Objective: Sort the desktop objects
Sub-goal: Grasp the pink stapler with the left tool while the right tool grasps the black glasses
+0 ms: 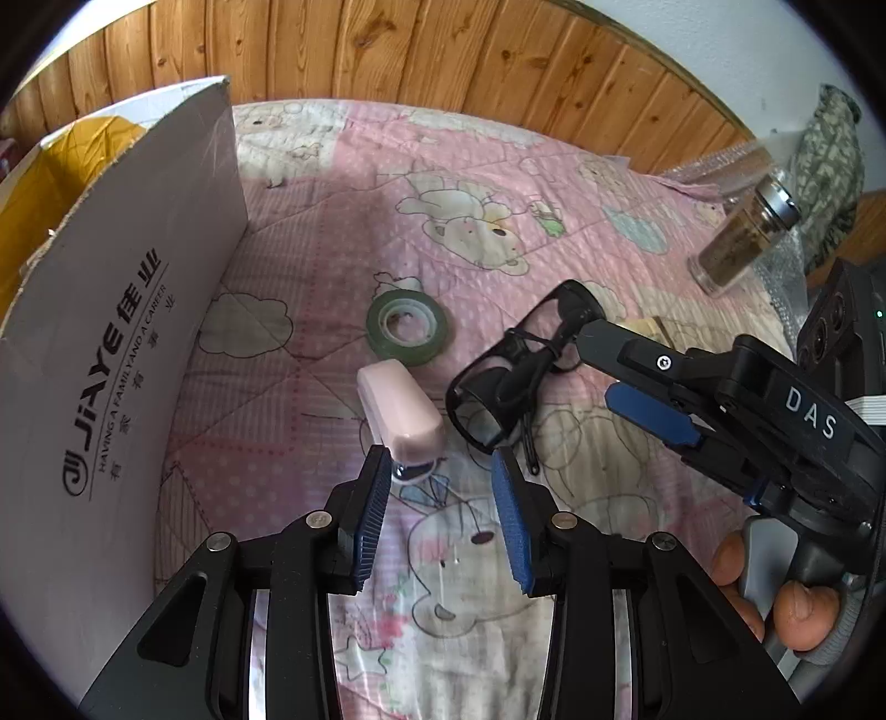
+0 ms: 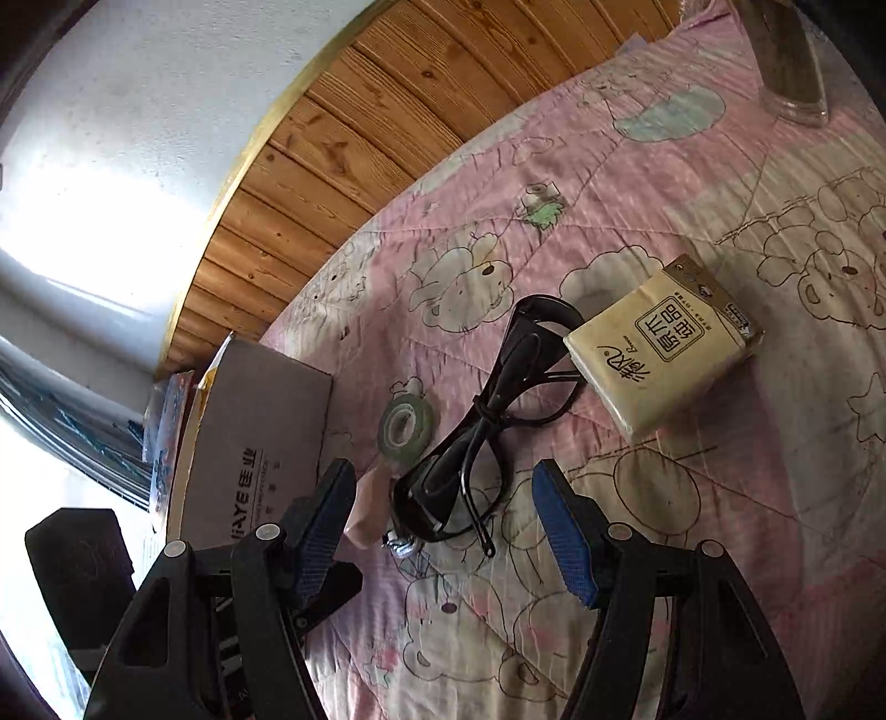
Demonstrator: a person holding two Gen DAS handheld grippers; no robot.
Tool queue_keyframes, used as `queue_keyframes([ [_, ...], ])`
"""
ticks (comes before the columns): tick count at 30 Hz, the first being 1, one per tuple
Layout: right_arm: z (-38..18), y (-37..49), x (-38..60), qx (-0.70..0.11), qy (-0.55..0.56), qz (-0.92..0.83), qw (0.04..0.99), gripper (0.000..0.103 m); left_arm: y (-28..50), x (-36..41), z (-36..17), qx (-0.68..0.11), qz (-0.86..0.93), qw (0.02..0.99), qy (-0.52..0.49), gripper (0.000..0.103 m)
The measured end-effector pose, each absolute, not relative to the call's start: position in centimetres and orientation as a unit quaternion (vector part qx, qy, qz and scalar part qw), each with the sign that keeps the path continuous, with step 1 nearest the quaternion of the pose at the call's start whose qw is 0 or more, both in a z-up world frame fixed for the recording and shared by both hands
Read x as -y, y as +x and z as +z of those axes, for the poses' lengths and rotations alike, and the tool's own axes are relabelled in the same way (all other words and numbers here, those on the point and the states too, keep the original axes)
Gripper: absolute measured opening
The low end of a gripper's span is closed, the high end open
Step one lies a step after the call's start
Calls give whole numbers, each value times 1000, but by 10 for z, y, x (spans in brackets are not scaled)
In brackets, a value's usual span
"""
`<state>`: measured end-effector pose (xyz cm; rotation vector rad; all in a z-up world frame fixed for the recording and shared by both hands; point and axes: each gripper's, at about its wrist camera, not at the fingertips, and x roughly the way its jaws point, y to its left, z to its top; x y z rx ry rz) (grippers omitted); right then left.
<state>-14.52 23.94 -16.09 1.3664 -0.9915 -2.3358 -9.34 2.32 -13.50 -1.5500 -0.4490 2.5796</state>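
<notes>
A cardboard box (image 1: 111,354) printed with the name JiAYE stands at the far left of a pink bear-print quilt (image 1: 343,183), its open top showing only a yellow lining from the left wrist view; whether anything has been sorted into it cannot be told. To its right, loose items lie on the quilt: a roll of green tape (image 1: 407,328) lying flat, then a pale pink stapler (image 1: 400,411) whose near end sits just ahead of the left gripper (image 1: 443,487), its blue-padded fingers spread and holding nothing. Next comes a pair of black-framed glasses (image 1: 515,371), temples folded and crossed, resting just beside the stapler, with the right gripper (image 2: 443,531) poised over them, its fingers likewise spread wide and empty. Beyond the glasses, a yellow tissue pack (image 2: 664,354) lies touching the frame's far end, and farther right a glass spice jar (image 1: 742,238) with a metal cap stands near the wood-panelled wall (image 1: 443,50). Judged from how things lie, the sorting seems at an early stage, with every visible item still to be moved. The glasses look light and awkward, a thin frame with loose arms, while the stapler appears a smooth, rounded block, easy to pinch across its width.
</notes>
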Motion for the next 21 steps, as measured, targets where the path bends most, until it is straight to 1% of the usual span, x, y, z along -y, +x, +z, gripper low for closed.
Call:
queue_keyframes([
  [5, -187, -182, -227, 341, 496, -792, 105, 69, -119, -12, -164, 175, 832, 25, -526, 41],
  [6, -185, -186, -223, 327, 494, -799, 100, 69, -122, -9, -169, 186, 829, 26, -527, 43],
  [7, -183, -189, -217, 304, 496, -808, 96, 69, -124, -6, -172, 197, 826, 29, -526, 43],
  [8, -182, -191, -213, 282, 498, -815, 91, 66, -125, -3, -174, 207, 827, 32, -522, 43],
  [9, -182, -192, -209, 259, 498, -823, 86, 61, -126, -2, -174, 209, 829, 32, -517, 40],
  [10, -183, -193, -207, 240, 498, -829, 80, 43, -128, -2, -174, 210, 831, 38, -514, 38],
  [11, -184, -194, -209, 241, 491, -832, 90, 42, -130, -2, -174, 211, 831, 43, -513, 36],
  [12, -185, -194, -211, 242, 486, -834, 97, 42, -130, -3, -174, 212, 831, 50, -511, 29],
  [13, -185, -194, -213, 241, 484, -835, 104, 41, -130, -6, -173, 208, 833, 56, -510, 26],
  [15, -186, -192, -218, 257, 481, -830, 114, 39, -128, -14, -169, 185, 839, 58, -509, 26],
  [16, -187, -191, -222, 279, 479, -823, 126, 32, -127, -17, -168, 180, 839, 60, -510, 26],
  [18, -184, -186, -222, 297, 475, -817, 136, 25, -124, -17, -166, 186, 837, 65, -511, 25],
  [19, -181, -182, -220, 289, 472, -821, 136, 23, -122, -16, -165, 187, 837, 63, -511, 25],
  [21, -176, -177, -216, 280, 468, -827, 137, 23, -116, -12, -163, 199, 833, 68, -512, 25],
])
